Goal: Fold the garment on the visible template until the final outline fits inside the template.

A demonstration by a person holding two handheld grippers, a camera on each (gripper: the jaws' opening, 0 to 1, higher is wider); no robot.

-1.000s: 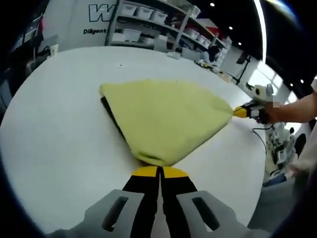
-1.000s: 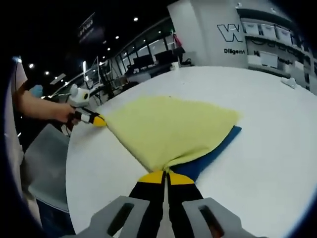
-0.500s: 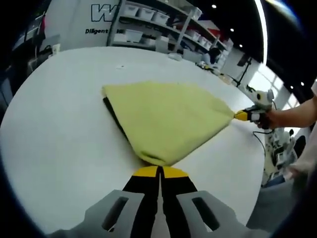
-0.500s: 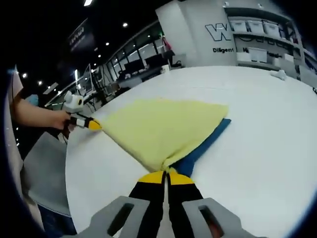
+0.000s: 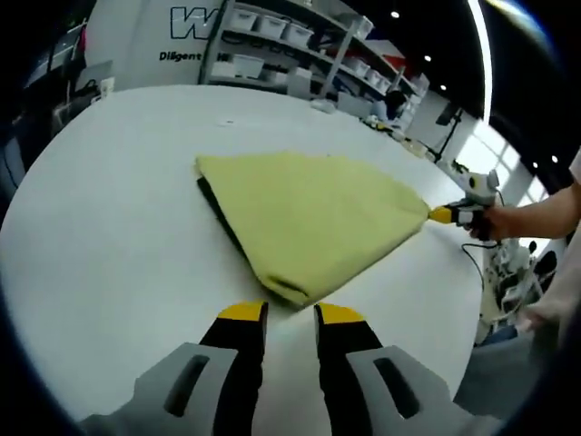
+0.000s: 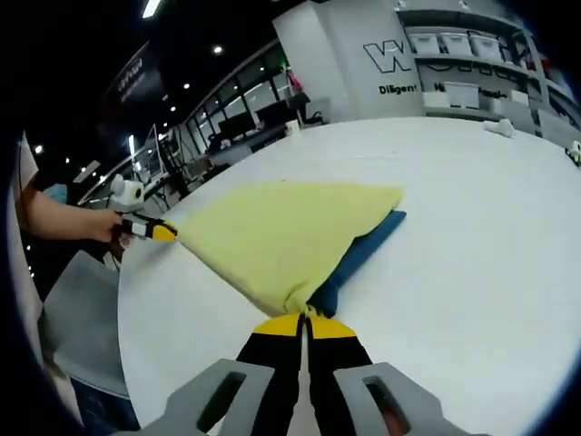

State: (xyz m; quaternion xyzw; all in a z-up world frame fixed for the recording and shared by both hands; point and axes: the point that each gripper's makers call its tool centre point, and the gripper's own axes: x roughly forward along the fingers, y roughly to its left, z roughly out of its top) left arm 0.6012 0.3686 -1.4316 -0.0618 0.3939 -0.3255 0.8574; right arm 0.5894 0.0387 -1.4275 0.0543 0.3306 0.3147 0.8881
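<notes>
A yellow garment (image 5: 309, 218) lies folded into a fan shape on the white round table (image 5: 109, 245), over a dark blue template (image 5: 211, 202) that peeks out along its left edge. My left gripper (image 5: 290, 314) stands open just short of the garment's near corner, with nothing between its jaws. In the right gripper view, my right gripper (image 6: 304, 322) is shut on another corner of the garment (image 6: 281, 227), and the blue template (image 6: 359, 254) shows beside it. That right gripper (image 5: 445, 214) also appears at the cloth's far right tip, and the left gripper (image 6: 156, 231) at the far left tip.
Shelves with white bins (image 5: 272, 36) stand beyond the table's far edge. A person's hand (image 5: 508, 213) holds the right gripper past the table's right rim. A grey chair (image 6: 82, 318) stands off the table edge in the right gripper view.
My left gripper has opened and let go of the garment's corner, which now rests on the table. The right gripper stays shut on its corner.
</notes>
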